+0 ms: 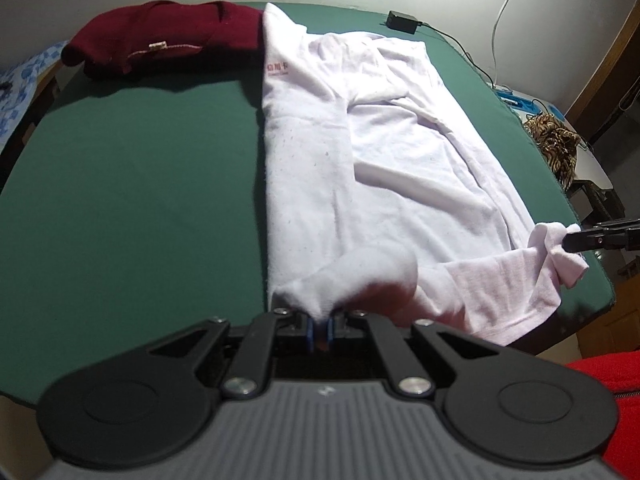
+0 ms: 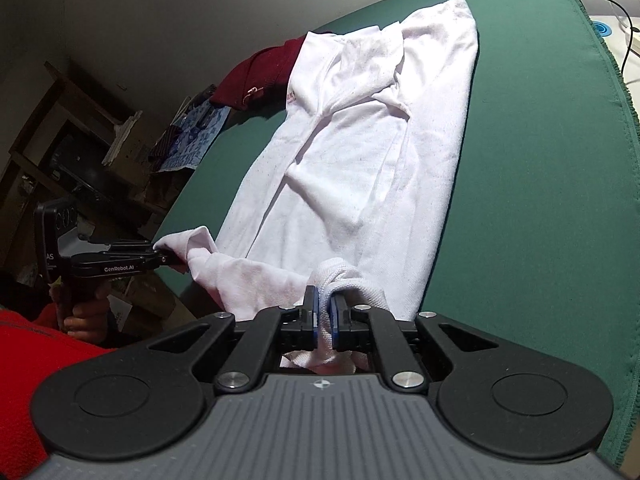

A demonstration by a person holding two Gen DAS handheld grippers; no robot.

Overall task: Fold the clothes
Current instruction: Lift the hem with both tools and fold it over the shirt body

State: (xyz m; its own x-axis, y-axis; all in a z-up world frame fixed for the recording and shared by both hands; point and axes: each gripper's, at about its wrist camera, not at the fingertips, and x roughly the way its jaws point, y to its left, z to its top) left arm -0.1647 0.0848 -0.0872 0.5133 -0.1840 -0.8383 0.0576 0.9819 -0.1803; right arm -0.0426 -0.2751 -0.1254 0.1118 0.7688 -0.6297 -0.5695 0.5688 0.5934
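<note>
Both tools pinch near hem of white shirt (image 1: 360, 152): left tool (image 1: 320, 320) pressed together on left corner, right tool (image 2: 325, 312) clamped on bunched right corner. Shirt lies on green counter (image 1: 140, 180), sides already folded inward. Long axis runs away from person, collar end far, beside maroon garment (image 1: 160, 36). Judgement: lift both corners level, keep hem taut, carry toward collar, lay edges square.

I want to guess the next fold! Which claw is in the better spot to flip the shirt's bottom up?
Neither alone, probably. The left claw and right claw each pinch a bottom corner of the white shirt, so both look ready to lift it together.
</note>
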